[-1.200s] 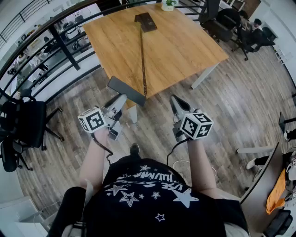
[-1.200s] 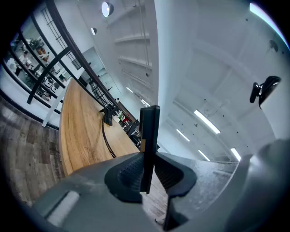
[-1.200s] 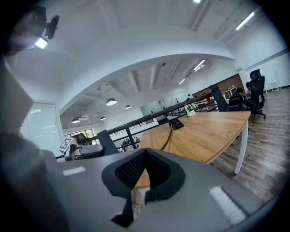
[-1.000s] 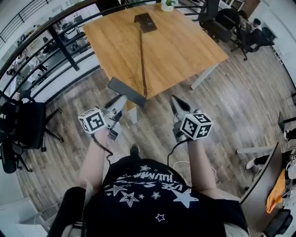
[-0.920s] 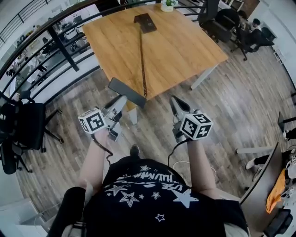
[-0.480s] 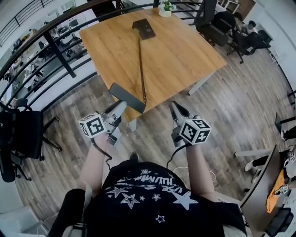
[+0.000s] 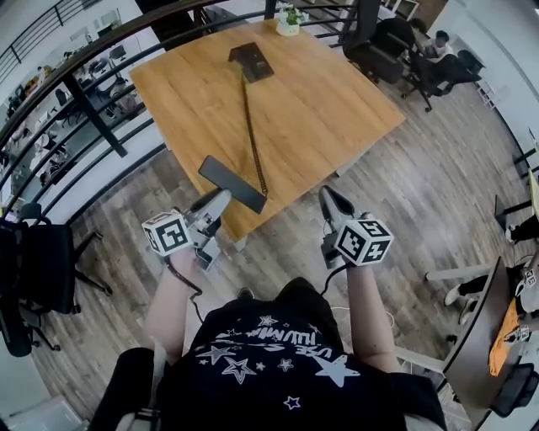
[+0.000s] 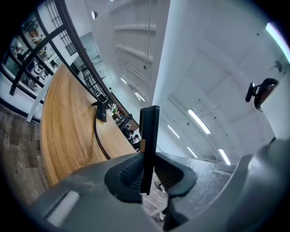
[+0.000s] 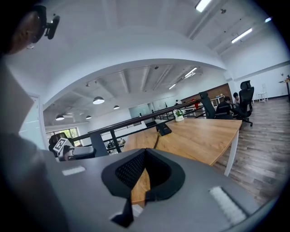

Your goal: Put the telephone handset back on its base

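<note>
— Gripping the handset (image 7: 232, 183) by one thin edge, our left hand-held gripper (image 7: 221, 195) is clenched on it at the near corner of the table (image 7: 337, 93). We think it could pivot or slip out if we swing it.
— Our right hand-held gripper (image 7: 327, 198) is closed on nothing, beside the left one and over the floor.
— We judge the coiled cord (image 7: 252, 139) the main snag. It runs along the tabletop, so slack could catch the near edge or tug the base (image 7: 250, 61) askew.
— The base sits near the far edge, with a railing (image 7: 93, 118) beyond and a small plant (image 7: 290, 18) nearby. We have bare wood between, and open room to the right.
</note>
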Available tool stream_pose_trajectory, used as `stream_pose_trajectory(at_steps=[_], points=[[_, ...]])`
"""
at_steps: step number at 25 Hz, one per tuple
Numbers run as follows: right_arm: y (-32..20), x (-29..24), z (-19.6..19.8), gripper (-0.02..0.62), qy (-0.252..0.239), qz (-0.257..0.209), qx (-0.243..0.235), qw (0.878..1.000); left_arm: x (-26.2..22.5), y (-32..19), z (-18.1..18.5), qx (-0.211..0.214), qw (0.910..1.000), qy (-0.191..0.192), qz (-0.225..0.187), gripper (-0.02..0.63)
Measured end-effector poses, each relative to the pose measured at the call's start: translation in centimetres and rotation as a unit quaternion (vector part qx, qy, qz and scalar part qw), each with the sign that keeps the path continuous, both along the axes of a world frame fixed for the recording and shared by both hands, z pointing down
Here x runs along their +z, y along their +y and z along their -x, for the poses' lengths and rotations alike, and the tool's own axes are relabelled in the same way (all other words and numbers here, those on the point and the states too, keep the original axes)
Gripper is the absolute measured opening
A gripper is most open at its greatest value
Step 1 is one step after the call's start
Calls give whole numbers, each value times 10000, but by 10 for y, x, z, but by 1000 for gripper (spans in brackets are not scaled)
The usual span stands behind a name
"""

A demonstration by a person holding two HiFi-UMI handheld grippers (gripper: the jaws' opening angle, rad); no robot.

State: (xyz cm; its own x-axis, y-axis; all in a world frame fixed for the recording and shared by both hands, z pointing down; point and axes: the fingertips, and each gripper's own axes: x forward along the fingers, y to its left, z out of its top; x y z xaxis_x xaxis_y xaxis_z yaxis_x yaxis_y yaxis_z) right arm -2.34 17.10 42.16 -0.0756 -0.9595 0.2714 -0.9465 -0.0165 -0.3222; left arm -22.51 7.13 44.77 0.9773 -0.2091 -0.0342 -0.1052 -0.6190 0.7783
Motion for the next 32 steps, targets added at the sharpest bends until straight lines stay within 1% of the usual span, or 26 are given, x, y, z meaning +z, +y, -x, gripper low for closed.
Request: stream_pose_trajectory(at_steps=[4, 8, 10, 13, 17, 20, 24, 30, 32], points=[[-13, -1, -25, 2, -89, -62, 91, 9999, -4, -11, -18, 7, 10000, -16, -43, 77], [-37, 14, -51, 2, -273, -47, -42, 9996, -2, -26, -40, -167, 9998, -43, -50, 77], [-54, 20, -64, 2, -357, -38, -183, 9992, 1, -36, -51, -318, 9995, -39, 41, 77], [-79, 22, -90, 2, -438, -61, -441, 9981, 6, -50, -68, -530, 9984, -208, 62, 77], [-113, 17, -131, 2, -480, -86, -795, 9956, -5, -64, -102, -819, 9965, -154, 54, 77], [-137, 14, -154, 2, -521, -129, -1053, 9930, -3, -75, -120, -1087, 9937, -248, 74, 77], [-159, 15, -174, 2, -587, -150, -1411, 9881, -2, -82, -144, -1336, 9905, -324, 58, 77], [-180, 22, -200, 2, -657, -124, -1823, 9810, -12, -91, -174, -1633, 9862, -254, -34, 75], [-184, 24, -209, 2, -657, -117, -1933, 9789, -13, -95, -182, -1733, 9847, -189, -9, 77]])
